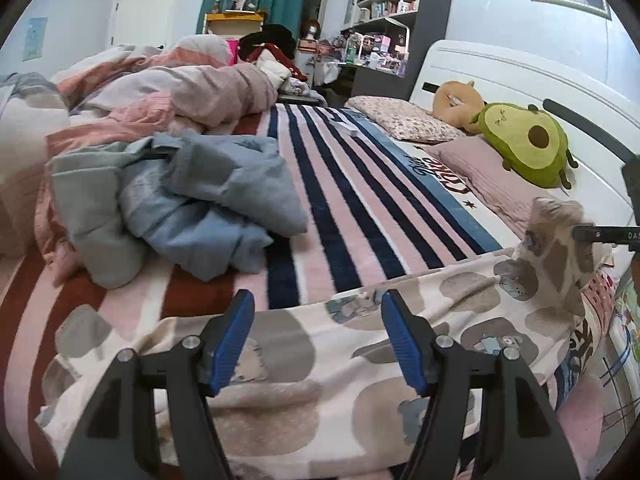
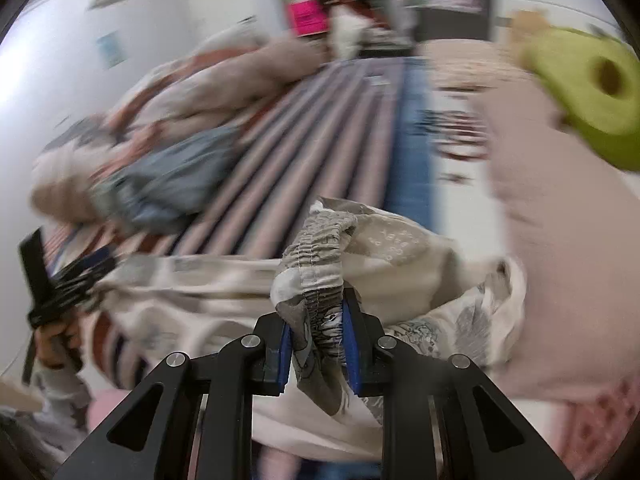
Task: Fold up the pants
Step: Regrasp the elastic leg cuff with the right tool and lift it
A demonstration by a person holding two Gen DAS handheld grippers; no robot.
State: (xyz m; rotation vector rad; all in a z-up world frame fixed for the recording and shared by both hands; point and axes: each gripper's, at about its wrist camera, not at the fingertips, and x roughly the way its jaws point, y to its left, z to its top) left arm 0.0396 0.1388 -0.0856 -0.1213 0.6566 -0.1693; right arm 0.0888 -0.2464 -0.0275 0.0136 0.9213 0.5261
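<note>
Now pants (image 2: 320,280) waistband pinched between right jaws

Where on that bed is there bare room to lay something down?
The striped blanket is bare between the blue clothes heap and the pillows holding the avocado plush. The rumpled duvet and patterned pants crowd the rest.

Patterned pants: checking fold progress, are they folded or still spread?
Spread, not yet folded: patterned pants lie flat across the bed, waistband lifted in the right tongs.

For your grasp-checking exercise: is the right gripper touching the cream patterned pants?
Touching. The right wrist view shows the right gripper with its blue fingers pinching the cream patterned pants' gathered waistband.
</note>
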